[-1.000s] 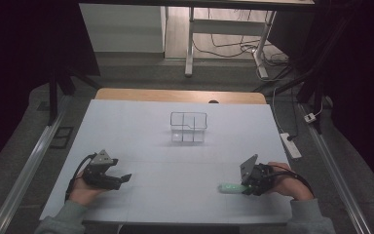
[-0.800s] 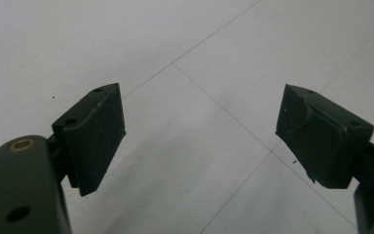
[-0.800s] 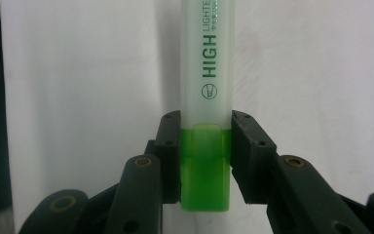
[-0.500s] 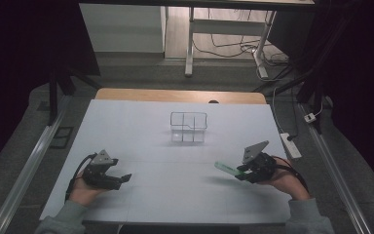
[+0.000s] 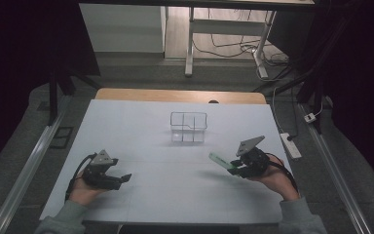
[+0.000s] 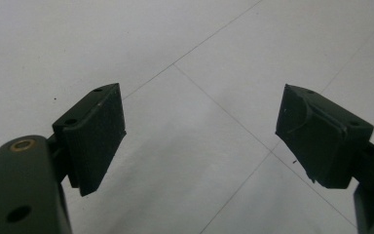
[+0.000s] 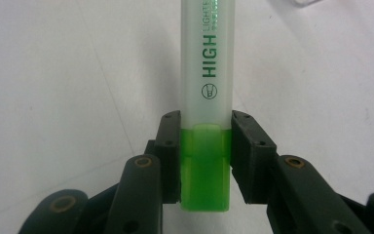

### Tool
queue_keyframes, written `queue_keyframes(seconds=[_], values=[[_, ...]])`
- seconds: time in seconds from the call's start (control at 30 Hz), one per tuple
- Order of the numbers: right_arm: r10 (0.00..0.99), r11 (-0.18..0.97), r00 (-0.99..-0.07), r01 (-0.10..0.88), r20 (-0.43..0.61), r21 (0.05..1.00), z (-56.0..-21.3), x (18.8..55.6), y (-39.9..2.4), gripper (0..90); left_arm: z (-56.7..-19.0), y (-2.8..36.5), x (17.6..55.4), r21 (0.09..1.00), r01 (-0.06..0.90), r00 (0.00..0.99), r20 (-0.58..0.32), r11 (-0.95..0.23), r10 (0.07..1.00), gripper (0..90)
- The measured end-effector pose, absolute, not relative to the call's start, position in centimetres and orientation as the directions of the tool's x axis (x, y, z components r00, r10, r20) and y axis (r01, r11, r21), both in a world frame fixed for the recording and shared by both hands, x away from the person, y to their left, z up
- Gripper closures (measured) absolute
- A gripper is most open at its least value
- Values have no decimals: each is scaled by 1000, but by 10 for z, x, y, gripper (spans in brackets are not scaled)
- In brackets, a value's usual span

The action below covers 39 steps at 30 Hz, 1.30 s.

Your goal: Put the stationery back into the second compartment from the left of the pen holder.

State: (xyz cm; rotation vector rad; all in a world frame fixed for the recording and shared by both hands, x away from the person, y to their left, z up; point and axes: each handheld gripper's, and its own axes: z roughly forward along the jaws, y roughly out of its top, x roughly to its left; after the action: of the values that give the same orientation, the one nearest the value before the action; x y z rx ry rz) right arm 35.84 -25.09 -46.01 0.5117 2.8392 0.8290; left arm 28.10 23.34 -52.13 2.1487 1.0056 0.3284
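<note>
**A:** Start from the high view. What lies on the table?

**B:** A white table top [image 5: 175,161] with a clear, compartmented container [image 5: 188,126] near its middle. The left gripper [image 5: 121,179] rests low at the near left, in the person's left hand [image 5: 80,192]. The right gripper [image 5: 233,168] sits at the near right, in the right hand [image 5: 272,178], and a pale green highlighter [image 5: 220,160] sticks out of it toward the container, well apart from it. The pen looks lifted off the surface, though from this height I can't be sure.

**A:** And the left gripper view?

**B:** The two black jaws stand wide apart with nothing between them, only the bare white surface [image 6: 190,58] crossed by thin seam lines. So that gripper [image 6: 199,134] is released.

**A:** The right gripper view?

**B:** Here the right gripper [image 7: 204,158] is clenched on the highlighter [image 7: 207,73]. The pads press the bright green end [image 7: 204,170] from both sides, right where it meets the frosted barrel. The barrel runs straight up and away from the camera.

**A:** Any writing on it?

**B:** Yes, green print running along the barrel: "HIGH" in bold capitals, then smaller letters reading "LIGHTE", cut off by the picture's upper edge. Below "HIGH" is a small round emblem with a pen-tip figure inside. A finer second line beside it is too small to read.
</note>
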Motion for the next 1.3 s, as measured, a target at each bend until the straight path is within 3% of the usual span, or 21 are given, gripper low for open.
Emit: queue_keyframes(seconds=[0.57, 1.3], values=[[421, 740, -907, 328, -24, 587, -459, 358, -231, 665, -520, 233, 281, 712, 554, 664, -64, -431, 745, 180], [377, 746, -925, 276, -42, 606, -460, 354, -203, 665, -515, 227, 280, 721, 533, 676, -48, -443, 736, 180]])
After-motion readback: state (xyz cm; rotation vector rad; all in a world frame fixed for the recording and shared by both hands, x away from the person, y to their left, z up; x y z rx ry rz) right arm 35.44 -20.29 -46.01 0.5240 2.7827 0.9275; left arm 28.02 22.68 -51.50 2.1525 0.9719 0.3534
